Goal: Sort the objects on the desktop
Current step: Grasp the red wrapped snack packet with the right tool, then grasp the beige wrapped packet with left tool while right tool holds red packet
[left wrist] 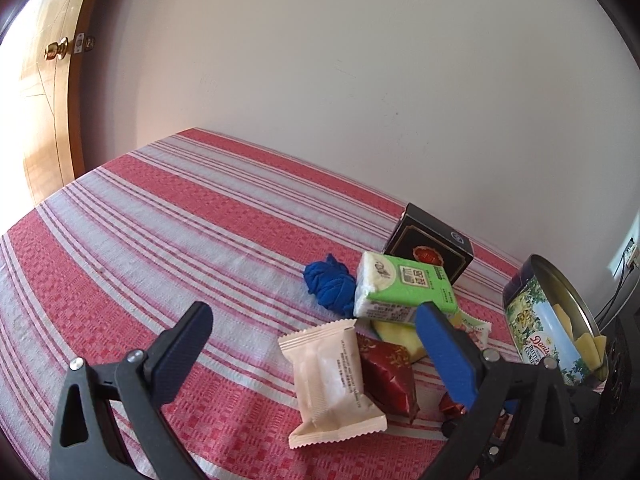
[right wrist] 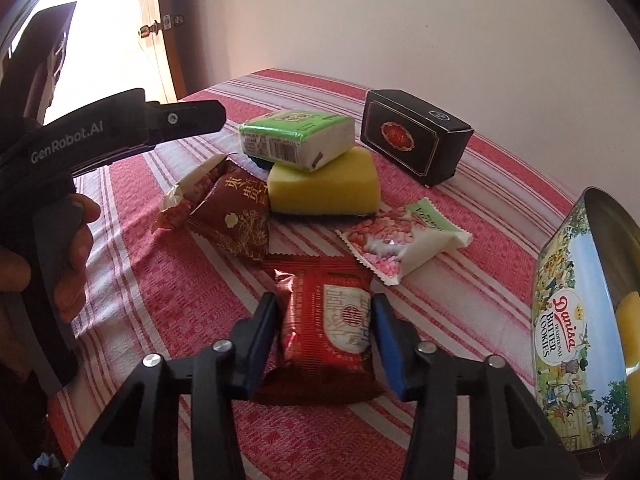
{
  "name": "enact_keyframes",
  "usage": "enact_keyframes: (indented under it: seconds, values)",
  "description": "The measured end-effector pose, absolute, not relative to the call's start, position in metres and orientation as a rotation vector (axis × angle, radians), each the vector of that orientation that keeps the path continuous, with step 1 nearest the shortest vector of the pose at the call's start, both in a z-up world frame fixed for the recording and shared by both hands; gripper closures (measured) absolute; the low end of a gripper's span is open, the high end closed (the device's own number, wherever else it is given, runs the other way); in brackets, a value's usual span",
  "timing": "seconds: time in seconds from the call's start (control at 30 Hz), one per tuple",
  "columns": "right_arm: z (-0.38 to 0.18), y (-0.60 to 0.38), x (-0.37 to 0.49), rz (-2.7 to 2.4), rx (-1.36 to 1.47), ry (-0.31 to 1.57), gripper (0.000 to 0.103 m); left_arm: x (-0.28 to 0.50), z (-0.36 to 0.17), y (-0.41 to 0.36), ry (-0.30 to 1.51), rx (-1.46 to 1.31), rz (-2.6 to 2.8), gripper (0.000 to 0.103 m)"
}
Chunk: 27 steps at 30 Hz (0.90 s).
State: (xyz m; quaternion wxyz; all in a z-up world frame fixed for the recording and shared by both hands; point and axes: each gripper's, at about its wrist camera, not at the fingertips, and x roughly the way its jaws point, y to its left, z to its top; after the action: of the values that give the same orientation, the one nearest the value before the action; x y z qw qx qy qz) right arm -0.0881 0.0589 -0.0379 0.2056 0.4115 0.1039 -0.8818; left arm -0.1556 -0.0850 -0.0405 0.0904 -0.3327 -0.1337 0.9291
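1. Left wrist view. Left gripper [left wrist: 312, 322]: jaws wide apart, nothing between the pads; black arms with blue pads at 7 and 5 o'clock in the picture.
2. Striped tablecloth [left wrist: 160, 220]: red and white, covers the table against a pale wall [left wrist: 360, 60].
3. Cream packet [left wrist: 330, 380]: lies flat at 6 o'clock, between the open jaws but untouched by them.
4. Dark red packet [left wrist: 390, 374]: just beside the cream packet, at its 3 o'clock, edges touching.
5. Blue cloth [left wrist: 330, 288]: bunched, at 12 o'clock from the cream packet.
6. Tissue pack [left wrist: 404, 292]: green and white, touching the blue cloth at its 3 o'clock.
7. Black box [left wrist: 430, 248]: at 1 o'clock from the tissue pack, near the wall.
8. Cookie tin [left wrist: 536, 320]: open, at 3 o'clock; yellow pieces inside.
9. Wooden door [left wrist: 44, 92]: at 10 o'clock, brass knob.
10. Right wrist view. Right gripper [right wrist: 326, 332]: pads clamped on both sides of a red packet [right wrist: 332, 328] that lies on the cloth at 6 o'clock.
11. Yellow sponge [right wrist: 324, 188]: at 12 o'clock from the red packet; the tissue pack [right wrist: 296, 138] rests partly on it.
12. Pink packet [right wrist: 400, 240]: torn open, at 1 o'clock from the red packet.
13. Dark red packet [right wrist: 236, 216]: at 11 o'clock.
14. Black box [right wrist: 412, 134]: at 1 o'clock. Cookie tin [right wrist: 576, 320]: at 3 o'clock.
15. Left gripper [right wrist: 200, 116] seen from its side at 10 o'clock, gripped by a hand [right wrist: 72, 260] at 9 o'clock.
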Motion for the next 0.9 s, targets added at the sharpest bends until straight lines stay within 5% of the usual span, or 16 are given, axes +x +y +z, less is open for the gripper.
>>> enact_keyframes:
  seconds: [0.43, 0.63, 0.9]
  values:
    - [-0.023, 0.101, -0.079, -2.467, 1.008, -0.022, 0.058, -0.166, -0.065, -0.104, -0.562, -1.196, 2.712, 0.002]
    - [-0.024, 0.104, -0.081, -2.473, 1.031, -0.069, 0.058, -0.169, -0.064, -0.091, -0.453, -1.249, 2.731, 0.003]
    - [-0.019, 0.104, -0.074, -2.493, 0.971, -0.069, 0.058, -0.172, -0.064, -0.076, -0.279, -1.275, 2.728, 0.024]
